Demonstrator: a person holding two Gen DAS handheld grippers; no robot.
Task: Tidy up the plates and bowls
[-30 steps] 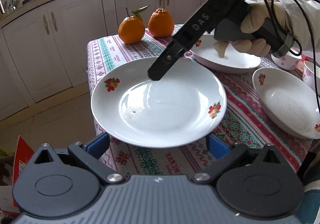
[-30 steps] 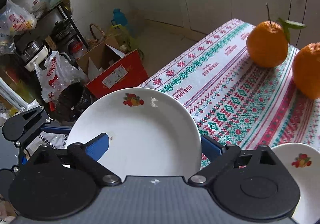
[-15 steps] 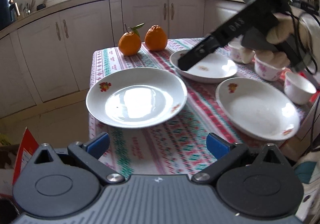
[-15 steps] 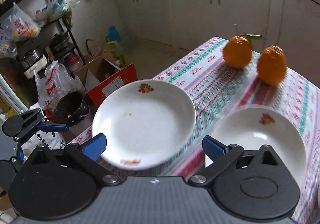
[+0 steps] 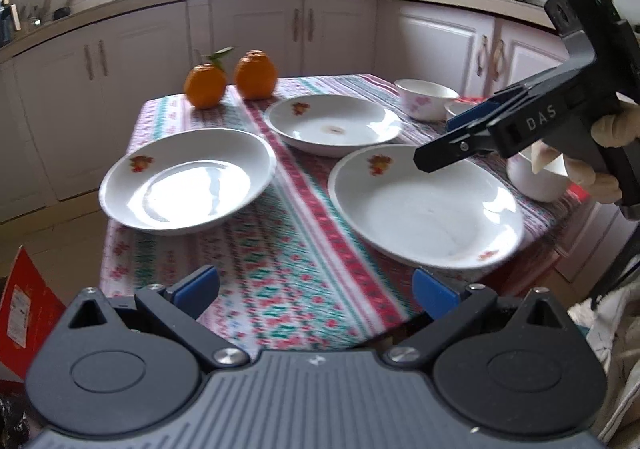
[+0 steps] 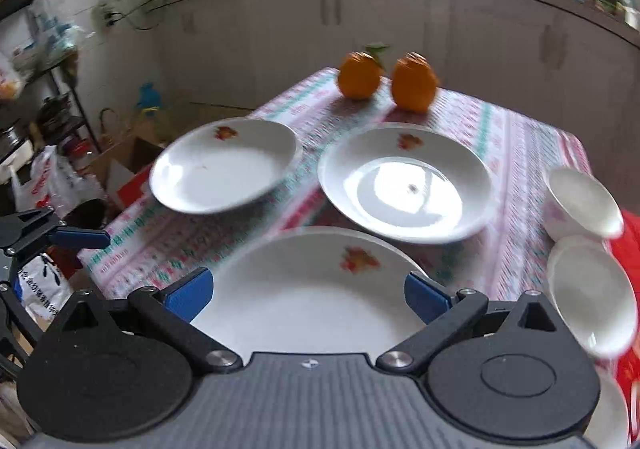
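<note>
Three white plates with fruit prints lie on the patterned tablecloth: a left plate [image 5: 188, 181] [image 6: 226, 165], a far plate [image 5: 334, 125] [image 6: 406, 185] and a near right plate [image 5: 428, 205] [image 6: 316, 289]. White bowls stand at the right: one far [image 5: 426, 99] [image 6: 582, 205], one nearer [image 6: 590, 285], one behind the right gripper [image 5: 536, 177]. My left gripper [image 5: 314, 291] is open and empty above the table's near edge. My right gripper [image 6: 306, 293] [image 5: 436, 153] is open and empty, hovering over the near right plate.
Two oranges [image 5: 230, 83] [image 6: 386, 83] sit at the table's far end. White kitchen cabinets [image 5: 280, 29] run behind the table. A red cardboard box [image 5: 24, 313] and bags [image 6: 44, 185] stand on the floor to the left.
Both grippers have pulled back and up from the left plate. The right gripper has swung right and now hovers over the near right plate. All three plates are now in view.
</note>
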